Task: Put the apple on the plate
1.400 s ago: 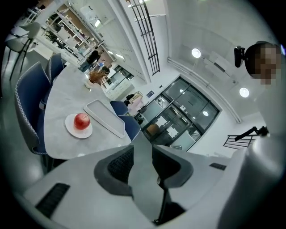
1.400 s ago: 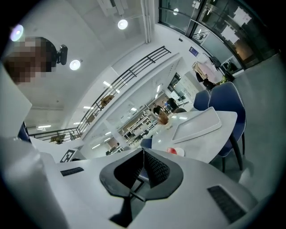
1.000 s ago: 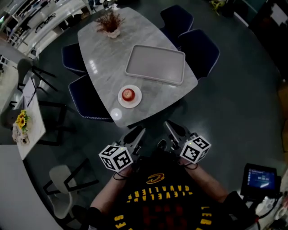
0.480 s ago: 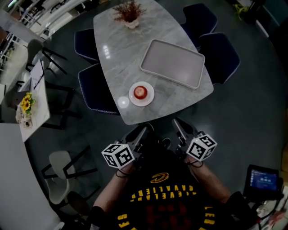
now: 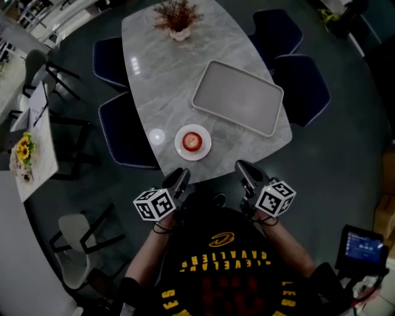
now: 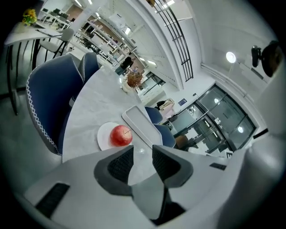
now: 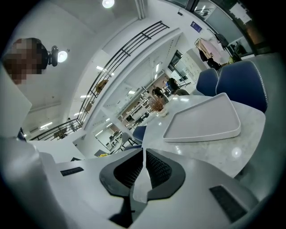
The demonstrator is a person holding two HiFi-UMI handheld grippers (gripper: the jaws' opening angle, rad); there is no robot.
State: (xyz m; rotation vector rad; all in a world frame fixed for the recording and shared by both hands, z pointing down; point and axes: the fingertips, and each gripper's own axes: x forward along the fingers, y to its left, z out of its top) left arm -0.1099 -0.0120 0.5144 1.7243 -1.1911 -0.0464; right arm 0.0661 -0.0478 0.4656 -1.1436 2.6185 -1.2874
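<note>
The red apple (image 5: 192, 142) sat on the small white plate (image 5: 181, 149), near the table's (image 5: 160, 74) front edge. It was round, with no clear long axis. In the left gripper view the apple (image 6: 120, 135) showed a thin stem on its upper side, leaning toward the tray (image 6: 138, 123).

Both grippers hung just off the table's near edge, apart from the apple. The left gripper (image 5: 180, 176) pointed at the table just left of the plate, and from its own camera the apple lay ahead and slightly left of the jaws. Its jaws (image 6: 142, 152) stood a little apart with nothing between them. The right gripper (image 5: 244, 167) sat to the right of the plate, below the tray's near corner. Its jaws (image 7: 144, 154) were closed together and held nothing.

The grey rectangular tray (image 5: 237, 97) lay bare just beyond and right of the plate, angled across the table. A pot of dried plants (image 5: 178, 15) stood at the far end. Dark blue chairs (image 5: 126, 133) flanked both long sides. Nothing stood between either gripper and the apple. A side table with yellow flowers (image 5: 24, 151) stood at the far left, and a small screen (image 5: 363, 245) glowed at lower right.
</note>
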